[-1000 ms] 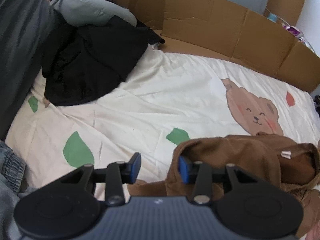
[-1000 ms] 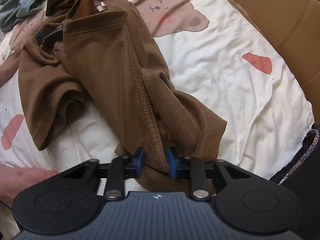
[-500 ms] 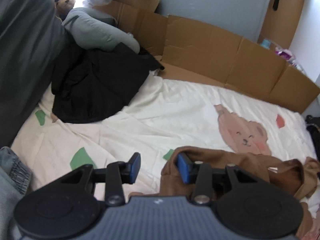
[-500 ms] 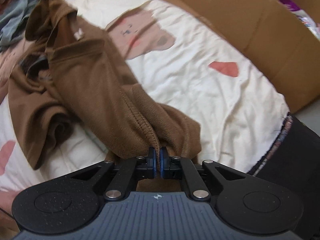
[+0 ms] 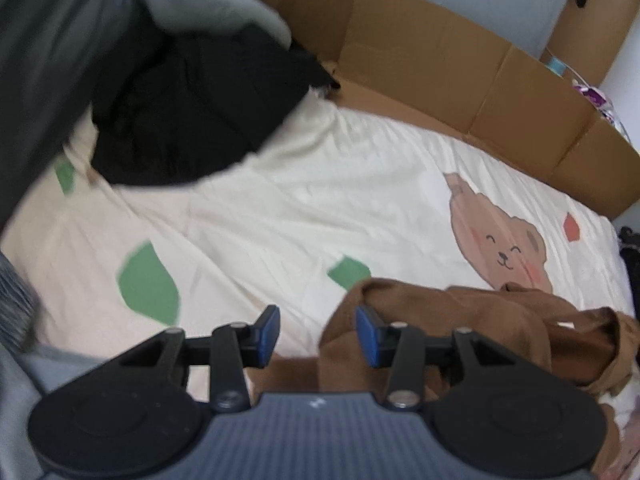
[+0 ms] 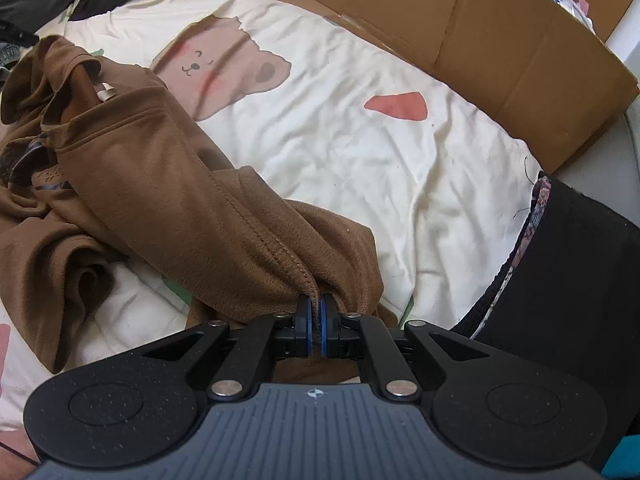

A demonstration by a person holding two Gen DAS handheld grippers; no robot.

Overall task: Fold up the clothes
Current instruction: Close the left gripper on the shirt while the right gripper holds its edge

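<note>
Brown, soft fleece-like cloth makes up the crumpled garment (image 6: 168,184), which lies heaped across the left and middle of the right wrist view and fills the lower right of the left wrist view (image 5: 472,320), resting on a cream bedsheet printed with a cartoon bear, green leaves and red patches (image 6: 360,152). A stitched seam of that garment runs down to the bottom centre of the right wrist view, where the right gripper (image 6: 316,320) has its blue-padded jaws pinched together on a thin fold of the hem. A small pale tag (image 6: 105,92) sits near the garment's collar at the upper left of that view. In the left wrist view the left gripper (image 5: 318,334) stands with its jaws apart; a bunched edge of the brown cloth sits in the gap, close against the right-hand blue pad, while the other pad is clear of it over bare sheet. Beyond the garment, a black piece of clothing (image 5: 192,120) is piled at the upper left of the left wrist view, with a grey padded item (image 5: 208,8) above it. A low wall of flattened brown cardboard (image 5: 460,60) borders the far edge of the sheet. At the right edge of the right wrist view, dark black fabric with a patterned trim (image 6: 568,272) hangs beside the bed.
</note>
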